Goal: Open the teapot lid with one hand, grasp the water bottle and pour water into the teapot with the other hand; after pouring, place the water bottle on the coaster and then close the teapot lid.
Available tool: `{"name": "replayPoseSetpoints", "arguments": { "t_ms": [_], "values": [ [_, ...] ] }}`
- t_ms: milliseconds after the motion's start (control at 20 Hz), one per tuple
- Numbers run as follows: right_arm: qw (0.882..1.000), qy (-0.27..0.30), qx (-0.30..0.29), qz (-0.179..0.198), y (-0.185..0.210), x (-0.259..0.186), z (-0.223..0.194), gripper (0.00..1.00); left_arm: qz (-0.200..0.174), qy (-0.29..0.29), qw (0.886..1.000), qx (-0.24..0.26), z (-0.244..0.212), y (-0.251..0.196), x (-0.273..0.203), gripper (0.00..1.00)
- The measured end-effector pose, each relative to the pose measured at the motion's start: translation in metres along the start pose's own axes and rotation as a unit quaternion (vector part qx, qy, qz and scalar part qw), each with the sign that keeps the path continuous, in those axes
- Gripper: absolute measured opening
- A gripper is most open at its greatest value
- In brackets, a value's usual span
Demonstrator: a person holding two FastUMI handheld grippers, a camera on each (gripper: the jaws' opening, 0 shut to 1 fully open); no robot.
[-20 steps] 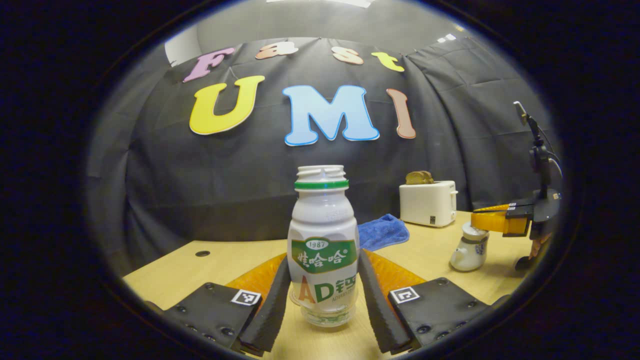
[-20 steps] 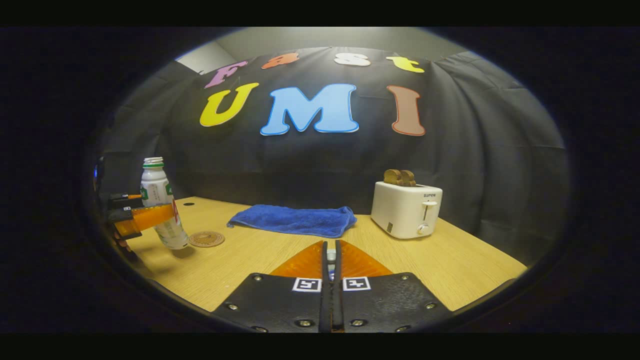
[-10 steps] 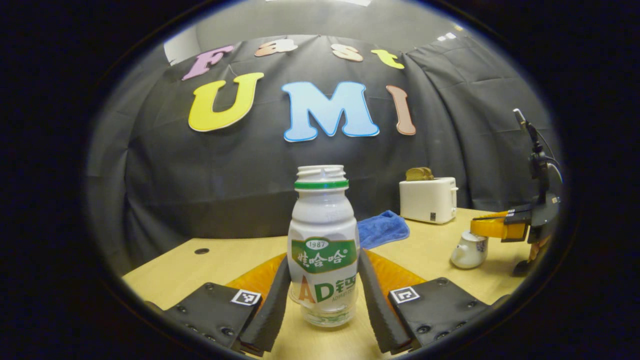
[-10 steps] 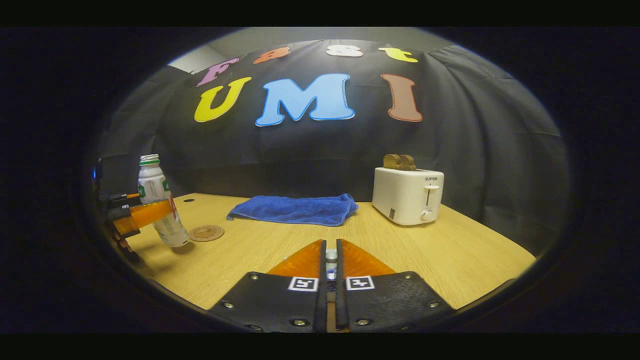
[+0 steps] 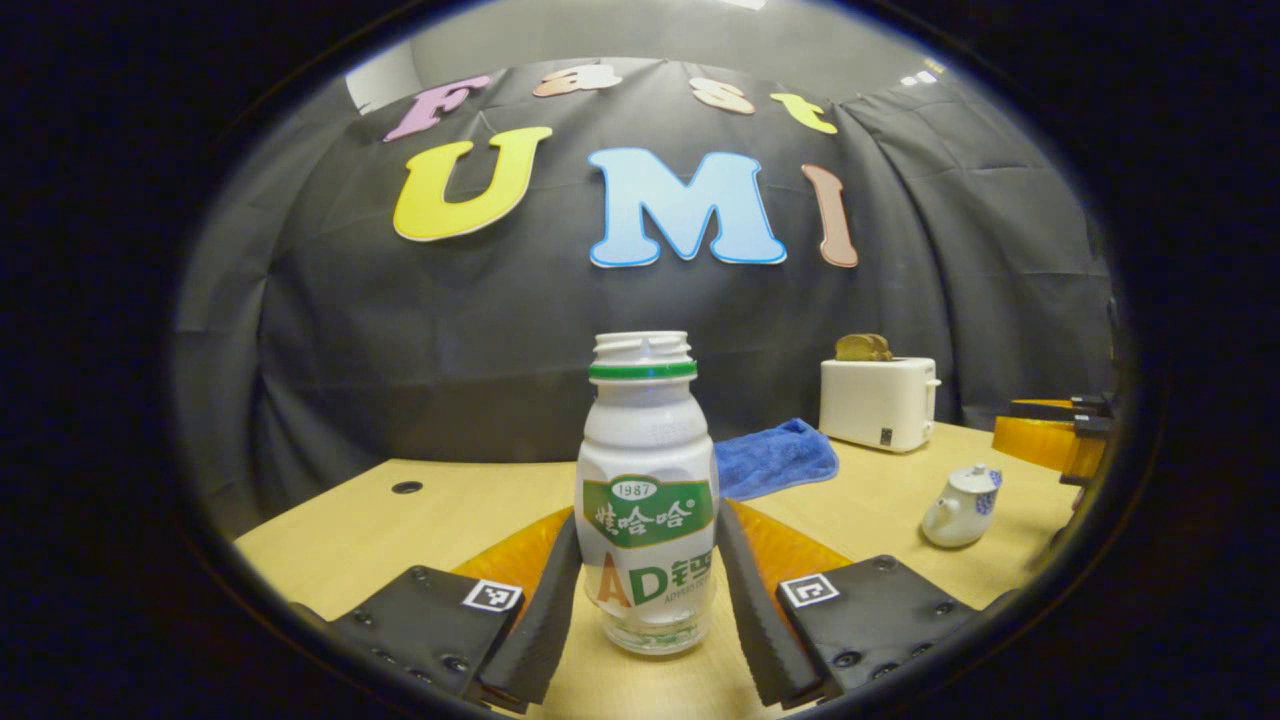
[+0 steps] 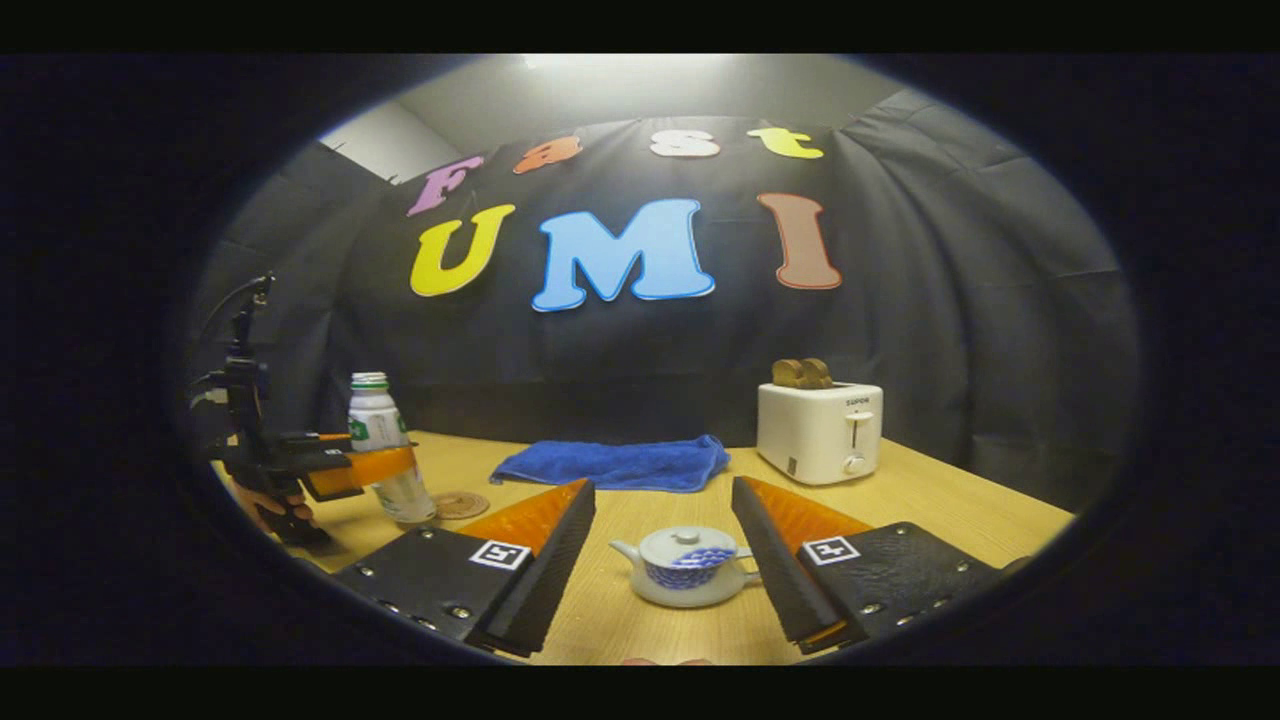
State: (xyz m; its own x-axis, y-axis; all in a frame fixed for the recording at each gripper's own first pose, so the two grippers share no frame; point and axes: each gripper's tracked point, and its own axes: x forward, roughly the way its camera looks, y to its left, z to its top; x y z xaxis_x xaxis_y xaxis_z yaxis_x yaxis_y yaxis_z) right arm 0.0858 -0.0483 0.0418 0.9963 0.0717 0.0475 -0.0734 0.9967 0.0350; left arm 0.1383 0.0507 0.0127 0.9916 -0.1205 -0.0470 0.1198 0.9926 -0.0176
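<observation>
A white water bottle (image 5: 646, 470) with a green label and no cap stands upright between my left gripper's (image 5: 648, 515) fingers, which press on both its sides. In the right gripper view the water bottle (image 6: 383, 450) is held low over the table, just left of the round coaster (image 6: 460, 503). The small white and blue teapot (image 6: 688, 570) sits on the table with its lid (image 6: 682, 545) on. My right gripper (image 6: 662, 488) is open, its fingers on either side of the teapot and apart from it. In the left gripper view the teapot (image 5: 960, 505) stands left of the right gripper (image 5: 1045, 440).
A blue cloth (image 6: 615, 463) lies at the back of the wooden table (image 6: 930, 515). A white toaster (image 6: 820, 430) with bread in it stands at the back right. A hand (image 6: 265, 505) holds the left gripper at the left.
My right gripper was shut at the teapot's lid; it has opened, let go and drawn back, so the lidded teapot now shows between its fingers. The left gripper still holds the bottle.
</observation>
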Motion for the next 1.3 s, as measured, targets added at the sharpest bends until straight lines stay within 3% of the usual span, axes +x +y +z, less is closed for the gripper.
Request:
{"name": "replayPoseSetpoints", "arguments": {
  "t_ms": [350,450,700,750,1000,1150,1300],
  "values": [
    [1.000,0.000,-0.014,0.002,0.000,-0.002,0.000,0.84,-0.009,0.019,1.000,0.017,-0.005,0.007,0.056,0.83],
    [1.000,-0.001,-0.012,0.004,0.002,-0.001,0.000,0.83,0.007,0.021,0.999,0.032,-0.013,0.016,0.069,0.86],
    [1.000,0.003,-0.015,0.006,0.002,-0.001,-0.003,0.83,0.005,0.019,1.000,0.024,-0.017,0.019,0.075,0.87],
    [1.000,0.004,-0.015,0.007,0.003,-0.001,-0.003,0.83,0.005,0.018,1.000,0.024,-0.016,0.018,0.074,0.79],
    [1.000,0.012,-0.017,0.006,0.003,0.001,-0.008,0.84,-0.006,0.023,1.000,0.007,-0.024,0.014,0.075,0.91],
    [1.000,0.013,-0.019,0.008,0.003,0.001,-0.009,0.84,0.011,0.011,1.000,0.006,-0.021,0.022,0.075,1.00],
    [1.000,0.014,-0.018,0.010,0.004,0.001,-0.010,0.83,0.007,0.000,1.000,-0.005,-0.014,0.016,0.063,1.00]
  ]
}}
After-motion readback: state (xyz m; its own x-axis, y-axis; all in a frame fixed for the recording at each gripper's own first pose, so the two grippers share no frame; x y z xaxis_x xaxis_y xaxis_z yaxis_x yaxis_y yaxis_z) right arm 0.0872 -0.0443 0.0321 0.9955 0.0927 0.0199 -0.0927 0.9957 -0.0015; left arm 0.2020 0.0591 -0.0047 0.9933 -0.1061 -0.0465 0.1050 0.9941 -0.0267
